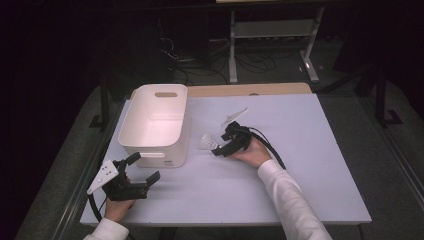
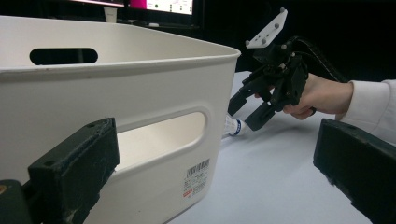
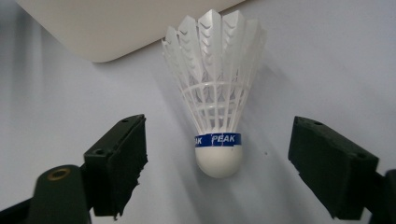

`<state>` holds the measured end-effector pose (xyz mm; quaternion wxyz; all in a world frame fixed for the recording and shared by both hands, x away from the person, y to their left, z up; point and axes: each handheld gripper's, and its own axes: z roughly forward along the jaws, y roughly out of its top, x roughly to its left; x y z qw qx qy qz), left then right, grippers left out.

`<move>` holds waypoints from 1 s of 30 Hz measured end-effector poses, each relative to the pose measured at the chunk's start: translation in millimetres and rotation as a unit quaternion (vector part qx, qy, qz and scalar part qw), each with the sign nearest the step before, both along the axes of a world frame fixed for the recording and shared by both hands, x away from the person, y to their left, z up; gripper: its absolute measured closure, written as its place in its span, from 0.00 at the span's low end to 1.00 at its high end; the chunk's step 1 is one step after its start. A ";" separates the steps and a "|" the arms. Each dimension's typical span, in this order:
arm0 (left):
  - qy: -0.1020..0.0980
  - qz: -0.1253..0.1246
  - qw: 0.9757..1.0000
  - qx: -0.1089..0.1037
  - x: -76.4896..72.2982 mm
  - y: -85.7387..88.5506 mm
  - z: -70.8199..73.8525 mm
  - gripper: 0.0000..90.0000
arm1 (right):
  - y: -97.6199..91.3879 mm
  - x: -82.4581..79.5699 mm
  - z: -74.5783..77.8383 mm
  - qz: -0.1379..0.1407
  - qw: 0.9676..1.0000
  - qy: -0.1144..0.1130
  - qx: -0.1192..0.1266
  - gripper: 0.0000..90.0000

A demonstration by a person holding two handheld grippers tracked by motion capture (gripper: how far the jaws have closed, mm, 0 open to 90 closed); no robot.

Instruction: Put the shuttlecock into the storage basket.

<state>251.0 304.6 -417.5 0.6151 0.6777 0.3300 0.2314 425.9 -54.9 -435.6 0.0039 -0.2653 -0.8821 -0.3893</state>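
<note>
Lying on its side on the table [image 1: 300,165], the white shuttlecock [image 3: 215,100] sits between the two jaws of the right hand-held gripper [image 3: 217,163], its rounded cork end with the blue band nearest the gripper and its feather skirt fanning away from it. The jaws stand apart on either side of the cork with clear gaps, so nothing is grasped; they are released around the shuttlecock without touching it. Beyond the feather tips, just past them from this gripper, is the rounded corner of the white bin [image 1: 155,125]. In the high view the right hand-held gripper [image 1: 216,148] rests low on the table just beside the bin's right wall, with the shuttlecock [image 1: 206,141] at its tips.

The left hand-held gripper [image 1: 145,167] is held near the front edge of the table, its jaws spread wide and empty, pointing at the bin's near wall with the handle slot [image 2: 161,135] straight ahead of it. From there the shuttlecock [image 2: 232,127] peeks out past the bin's corner, well beyond this gripper.
</note>
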 end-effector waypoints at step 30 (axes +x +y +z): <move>0.001 0.000 1.000 -0.004 0.0 0.1 0.1 0.00 | 3.3 -0.7 -7.8 -0.005 1.000 0.006 -0.017 0.70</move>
